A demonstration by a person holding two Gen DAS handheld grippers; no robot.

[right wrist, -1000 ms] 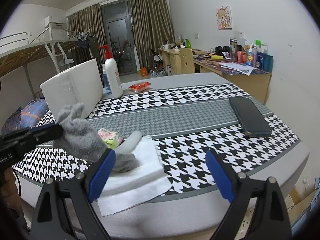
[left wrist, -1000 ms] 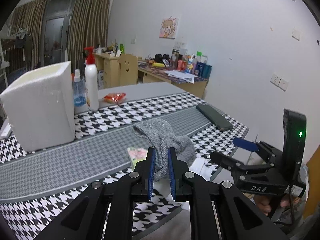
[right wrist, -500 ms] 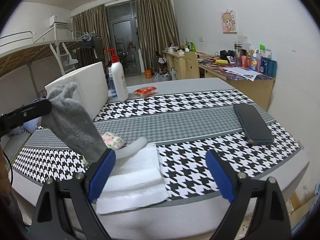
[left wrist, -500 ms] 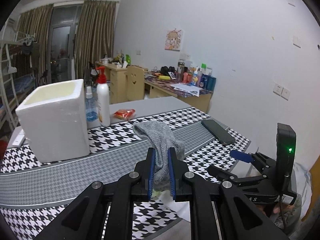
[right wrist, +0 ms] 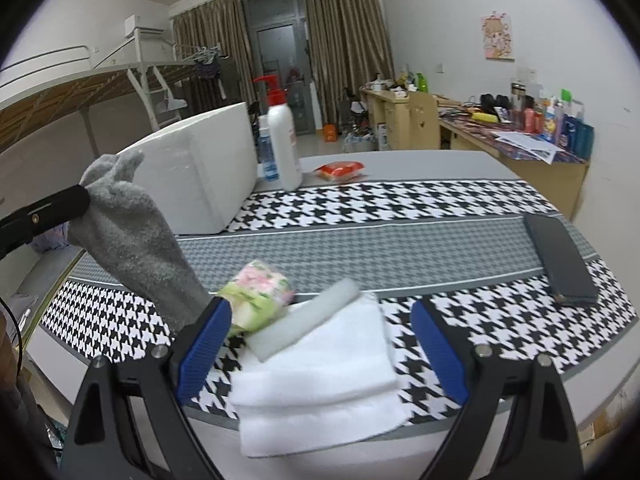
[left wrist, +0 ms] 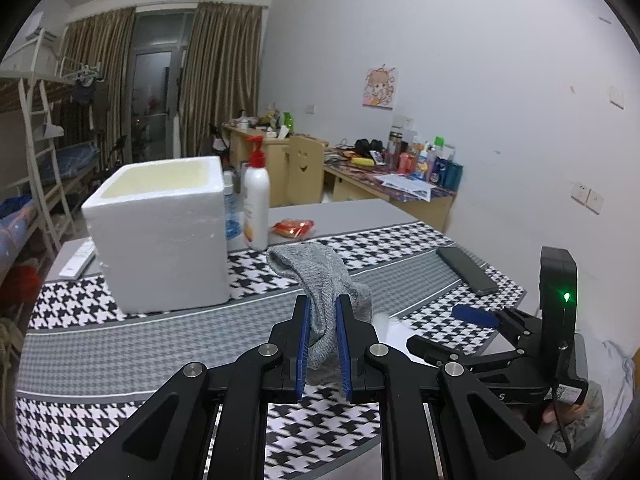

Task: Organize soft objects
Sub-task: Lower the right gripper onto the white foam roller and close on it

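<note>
My left gripper [left wrist: 322,312] is shut on a grey sock [left wrist: 320,280] and holds it in the air above the table; the sock also hangs at the left of the right wrist view [right wrist: 132,240]. My right gripper [right wrist: 320,320] is open and empty, low at the table's near edge, and shows in the left wrist view [left wrist: 476,316]. Between its fingers lie a folded white cloth [right wrist: 320,372], a white foam piece [right wrist: 304,324] and a green-pink floral packet [right wrist: 260,292]. An open white foam box [left wrist: 160,236] stands at the back left.
A white pump bottle [left wrist: 256,200], a small blue bottle [left wrist: 231,216] and a red snack packet [left wrist: 292,227] stand behind the box. A dark phone [right wrist: 560,264] lies at the right. The houndstooth tablecloth [left wrist: 160,336] covers the table. A remote [left wrist: 78,262] lies far left.
My left gripper has lifted the grey sock off the pile and raised it higher, toward the foam box. My right gripper has stayed open in about the same place.
</note>
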